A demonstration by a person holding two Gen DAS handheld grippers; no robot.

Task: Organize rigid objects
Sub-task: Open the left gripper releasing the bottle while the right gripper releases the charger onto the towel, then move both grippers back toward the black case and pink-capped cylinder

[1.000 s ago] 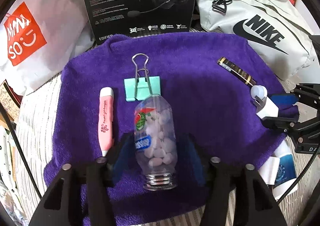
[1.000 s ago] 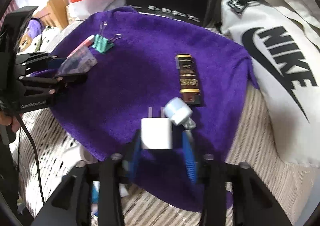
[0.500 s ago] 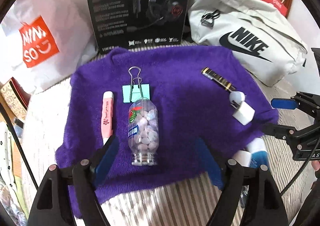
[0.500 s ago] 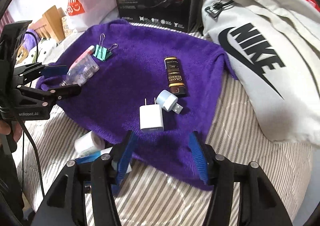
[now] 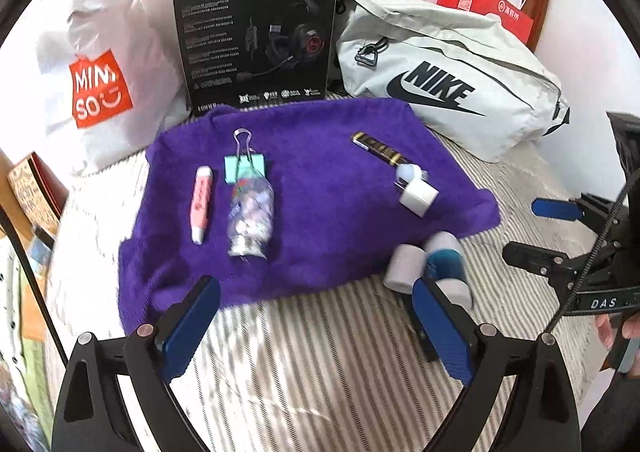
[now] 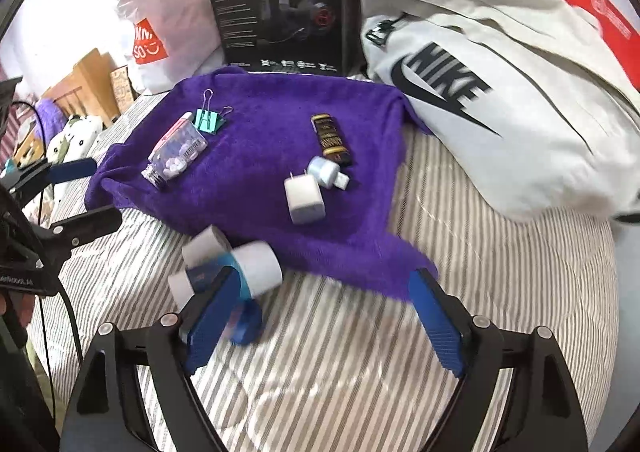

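Lying beyond both grippers' opening, empty jaws: candy bottle (image 5: 251,214); charger (image 6: 304,199) probably likewise.

This is a bedroom in a home: the things lie on a bed with striped bedding (image 5: 320,352), partly covered by a purple towel (image 5: 320,212). Against the wall behind stand a white Miniso shopping bag (image 5: 100,88), a black headset box (image 5: 256,36) and a grey Nike bag (image 5: 448,84).

On the purple towel (image 5: 320,188): one candy bottle (image 5: 251,218), one binder clip (image 5: 245,168), one pink pen (image 5: 201,204), one dark tube (image 5: 376,148). Two white plugs (image 5: 418,196). Beside it, two white rolls (image 5: 404,266).
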